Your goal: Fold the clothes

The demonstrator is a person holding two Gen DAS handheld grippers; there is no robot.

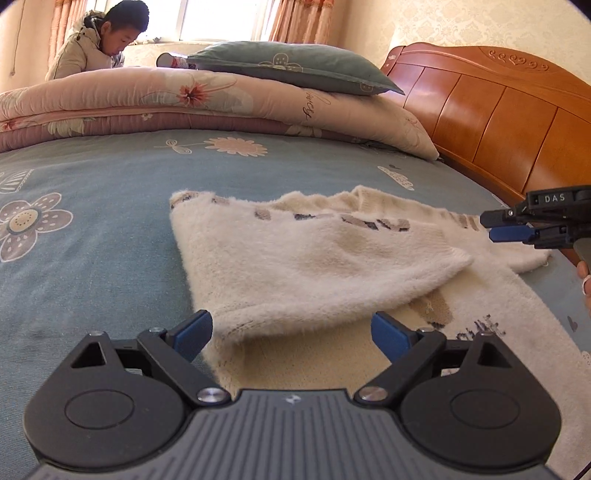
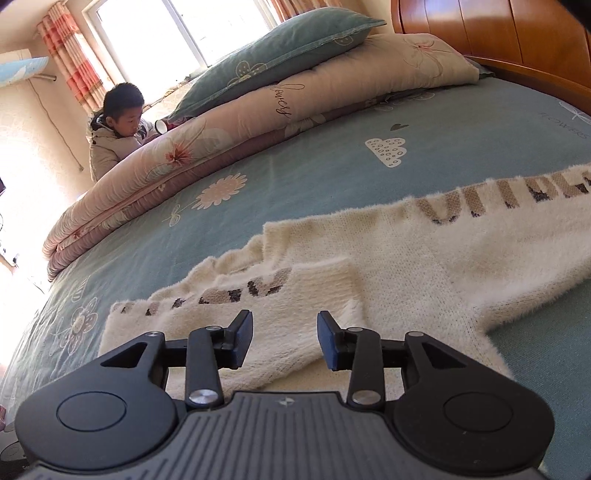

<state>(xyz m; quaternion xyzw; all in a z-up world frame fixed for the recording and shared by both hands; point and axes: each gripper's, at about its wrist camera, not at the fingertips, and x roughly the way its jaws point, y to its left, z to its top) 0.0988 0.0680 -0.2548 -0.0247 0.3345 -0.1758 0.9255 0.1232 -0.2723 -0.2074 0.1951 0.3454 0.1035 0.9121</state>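
Far left, beyond the bedding: a person in a pale hooded coat (image 1: 83,48), leaning over the far edge of the bed by the bright window (image 1: 218,18), orange-striped curtains (image 2: 70,55) at its sides. Along the far side of the bed: a folded floral quilt (image 1: 147,99), with a grey-green pillow (image 1: 295,66) lying on top of it. Across the whole middle: a blue-grey bedsheet (image 1: 92,177) printed with flowers and small clouds.

Near centre on the sheet: a fluffy cream sweater (image 1: 306,266) with brown and dark lettering, lying flat, one sleeve folded across the body so its cuff end sits near the front edge. In the right wrist view, the other sleeve stretched out to the right, lettering facing up.

Left gripper (image 1: 291,334) low over the near edge of the sweater, blue-padded jaws wide apart, nothing between them, the folded sleeve's end just beyond the tips. Right gripper (image 2: 285,341) likewise hovering above the folded sleeve, jaws apart and empty; seen also from the left wrist view at the far right edge, side on, over the sweater's right part.

Far right: a glossy orange-brown wooden headboard (image 1: 498,107) rising behind the bed.
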